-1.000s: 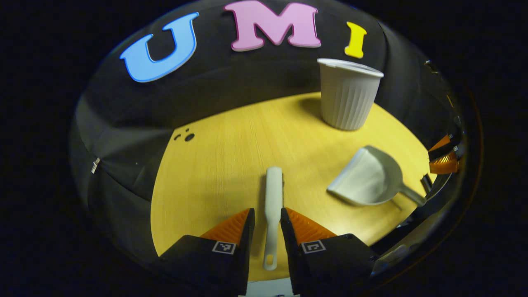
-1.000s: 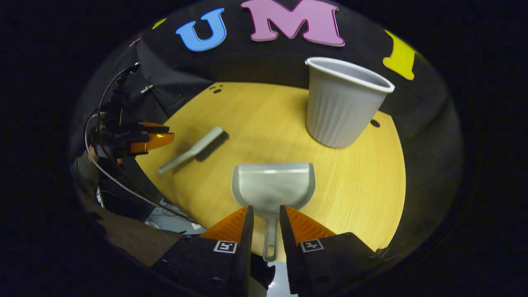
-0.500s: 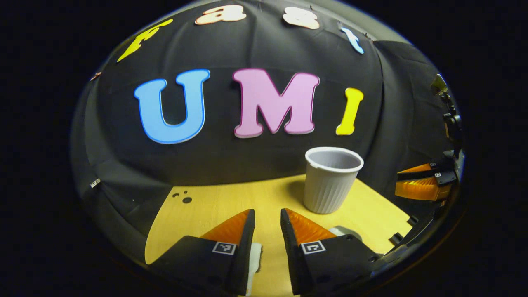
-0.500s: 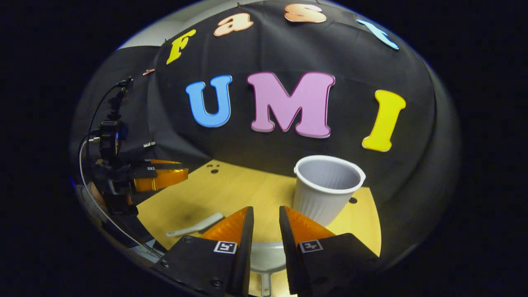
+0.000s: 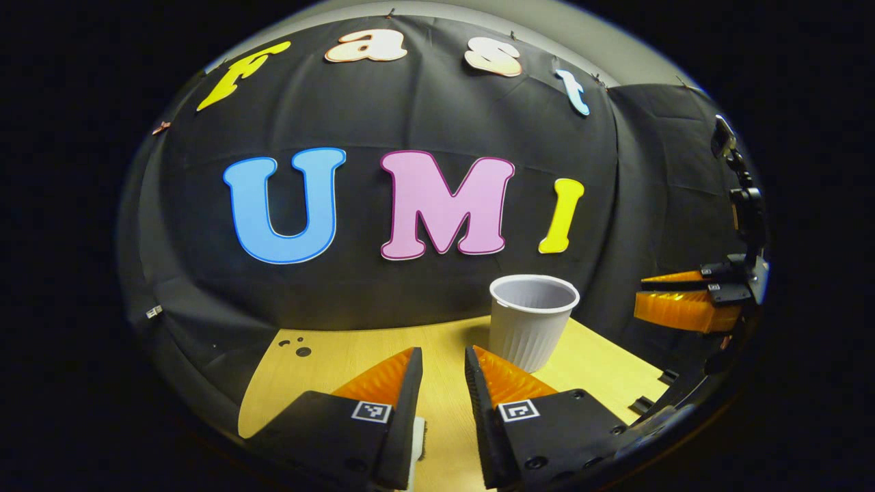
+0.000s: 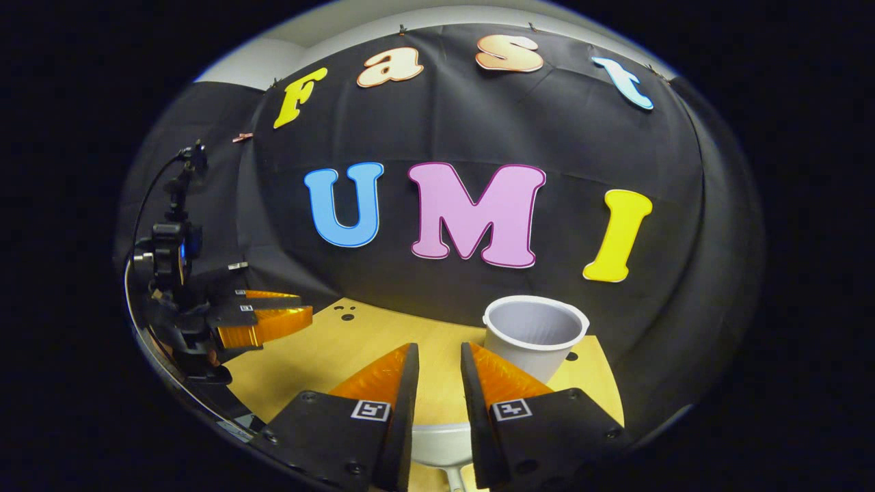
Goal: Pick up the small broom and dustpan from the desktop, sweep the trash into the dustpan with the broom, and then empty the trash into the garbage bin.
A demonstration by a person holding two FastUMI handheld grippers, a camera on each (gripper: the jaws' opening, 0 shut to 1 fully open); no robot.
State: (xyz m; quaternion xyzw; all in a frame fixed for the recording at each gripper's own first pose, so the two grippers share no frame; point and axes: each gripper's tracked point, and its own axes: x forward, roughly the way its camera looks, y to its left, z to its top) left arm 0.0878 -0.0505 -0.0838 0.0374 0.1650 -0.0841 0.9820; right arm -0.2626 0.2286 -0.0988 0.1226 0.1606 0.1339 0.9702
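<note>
Between your left gripper (image 5: 443, 365) fingers, parted with a bare gap, a broom (image 5: 418, 437) sliver peeks below. Your right gripper (image 6: 438, 362), equally parted, hangs over the pale dustpan (image 6: 443, 443). Beyond, on the yellow desktop (image 5: 355, 348), the ribbed white garbage bin (image 6: 535, 333) stands upright, unobstructed.

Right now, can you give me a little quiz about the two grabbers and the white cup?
1. True or false: the cup lies tipped over on the table.
2. Pick one: what peeks out low between the fingers of the right gripper? A) dustpan B) sponge C) bottle
3. Fill in: the jaws of the left gripper stand ___, with a gap between them.

Key: 1 false, it stands upright. 2 A. 3 open.
</note>
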